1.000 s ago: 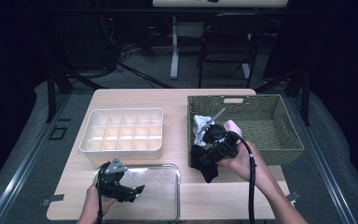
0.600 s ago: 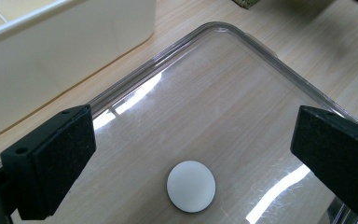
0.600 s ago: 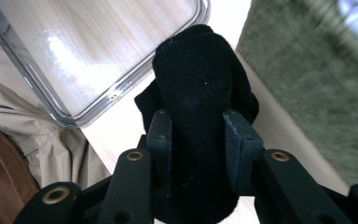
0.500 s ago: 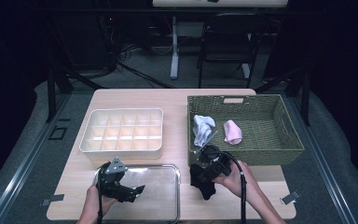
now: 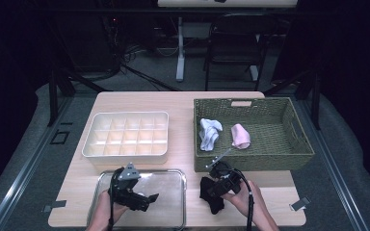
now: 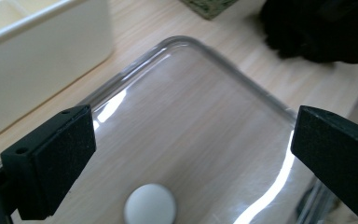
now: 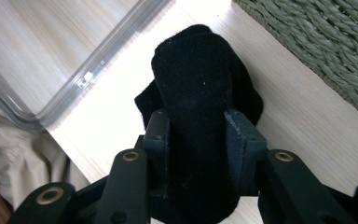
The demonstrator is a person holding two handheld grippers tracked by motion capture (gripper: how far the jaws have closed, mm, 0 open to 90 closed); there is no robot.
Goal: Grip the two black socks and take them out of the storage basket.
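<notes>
A black sock (image 5: 212, 198) lies bunched on the table in front of the basket, and my right gripper (image 5: 214, 185) is shut on it. In the right gripper view the sock (image 7: 198, 79) is pinched between the two jaws of that gripper (image 7: 197, 135) and its free end rests on the wood. My left gripper (image 5: 147, 197) hovers open over a clear lid (image 5: 171, 180) at the front left. In the left gripper view its jaws (image 6: 191, 140) stand wide apart above the lid (image 6: 200, 93), with a white knob (image 6: 150, 210) below them.
A woven green basket (image 5: 270, 156) at the right holds a white sock (image 5: 209, 134) and a pink sock (image 5: 241, 135). A cream compartment box (image 5: 125, 151) sits behind the lid. The basket wall (image 7: 326, 42) is close beside the black sock.
My right gripper has carried the black sock from the basket's front edge down and toward the person, onto the table. The left gripper has stayed put.
</notes>
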